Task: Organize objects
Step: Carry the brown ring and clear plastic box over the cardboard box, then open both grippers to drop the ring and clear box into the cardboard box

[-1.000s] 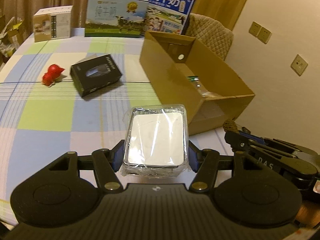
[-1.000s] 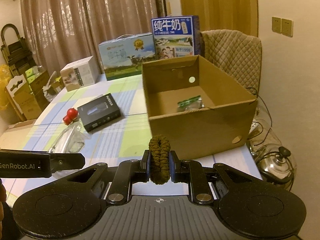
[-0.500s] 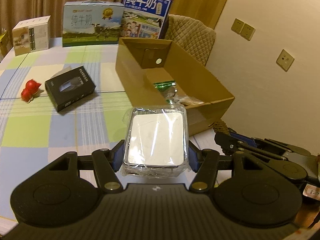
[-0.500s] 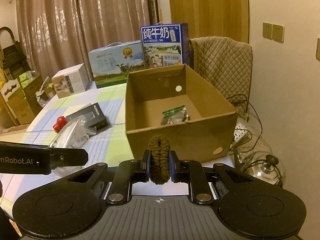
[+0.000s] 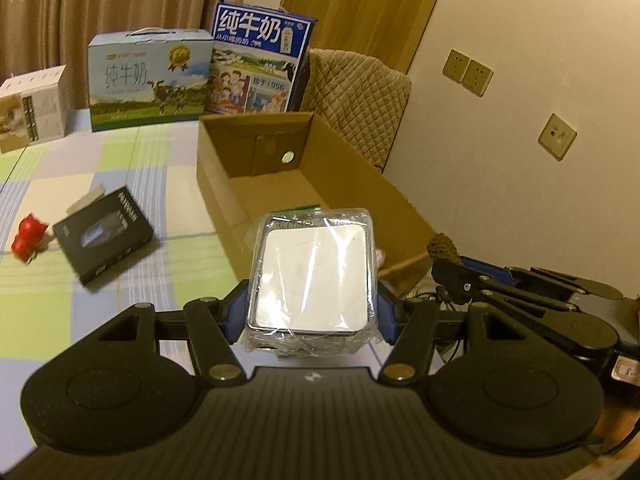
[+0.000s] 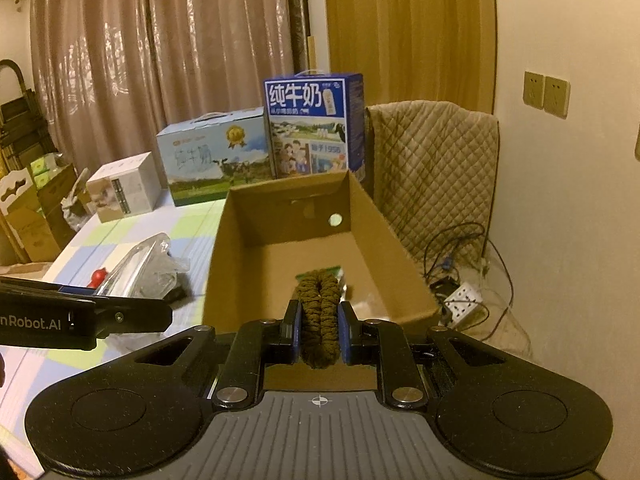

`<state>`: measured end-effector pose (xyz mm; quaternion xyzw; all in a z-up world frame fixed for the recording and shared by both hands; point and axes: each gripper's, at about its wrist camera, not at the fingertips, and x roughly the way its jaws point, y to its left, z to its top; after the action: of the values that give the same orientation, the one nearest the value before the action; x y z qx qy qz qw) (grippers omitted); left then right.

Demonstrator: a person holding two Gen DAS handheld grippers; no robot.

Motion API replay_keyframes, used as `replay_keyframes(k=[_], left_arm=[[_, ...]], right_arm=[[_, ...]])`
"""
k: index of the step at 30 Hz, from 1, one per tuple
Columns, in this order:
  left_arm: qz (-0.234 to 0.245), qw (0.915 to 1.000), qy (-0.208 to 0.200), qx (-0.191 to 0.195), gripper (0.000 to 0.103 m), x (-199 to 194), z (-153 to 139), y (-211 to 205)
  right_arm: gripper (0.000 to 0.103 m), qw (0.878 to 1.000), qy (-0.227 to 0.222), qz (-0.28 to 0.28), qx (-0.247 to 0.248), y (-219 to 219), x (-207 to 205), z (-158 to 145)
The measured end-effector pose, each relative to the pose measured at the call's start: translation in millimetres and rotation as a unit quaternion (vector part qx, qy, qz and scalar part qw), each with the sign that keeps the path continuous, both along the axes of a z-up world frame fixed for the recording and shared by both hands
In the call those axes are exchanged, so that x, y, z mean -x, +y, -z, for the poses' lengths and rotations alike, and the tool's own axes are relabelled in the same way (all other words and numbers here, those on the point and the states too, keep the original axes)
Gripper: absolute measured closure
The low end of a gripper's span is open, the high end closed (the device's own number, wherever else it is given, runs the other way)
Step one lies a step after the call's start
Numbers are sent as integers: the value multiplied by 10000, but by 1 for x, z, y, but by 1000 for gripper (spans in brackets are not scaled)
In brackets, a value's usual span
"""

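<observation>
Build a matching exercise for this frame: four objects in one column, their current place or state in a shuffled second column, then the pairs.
Objects
1. plastic-wrapped white box
2. brown braided cord
3. black box
4. green packet

Places or states
A. lying on the checked tablecloth, near the red toy
B. clamped in the right hand-held gripper
C. on the floor of the cardboard box
D. clamped in the left hand-held gripper

Pairs: 1-D, 2-B, 3-A, 4-C
</observation>
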<state>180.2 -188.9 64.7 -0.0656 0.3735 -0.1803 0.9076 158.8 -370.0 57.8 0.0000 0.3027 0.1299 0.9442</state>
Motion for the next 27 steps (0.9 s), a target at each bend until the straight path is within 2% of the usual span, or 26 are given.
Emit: replay_keyframes(k=[8, 23, 24, 26, 27], left_arm=[[86, 9999, -9, -81, 46, -43, -2, -23], [180, 9996, 165, -151, 45, -101, 25, -51], [161, 9997, 147, -143, 43, -104, 27, -52], [118, 9998, 142, -115, 27, -108, 29, -51], [97, 9998, 140, -93, 27, -109, 29, -49]], right_arm=[[88, 9999, 77, -103, -91, -16, -40, -1], [88, 9995, 307, 32, -102, -36, -87, 20], [88, 9994, 314, 39, -108, -36, -87, 20], [88, 9994, 328, 45, -119, -37, -89, 22], [88, 9994, 334, 38, -120, -36, -89, 22]])
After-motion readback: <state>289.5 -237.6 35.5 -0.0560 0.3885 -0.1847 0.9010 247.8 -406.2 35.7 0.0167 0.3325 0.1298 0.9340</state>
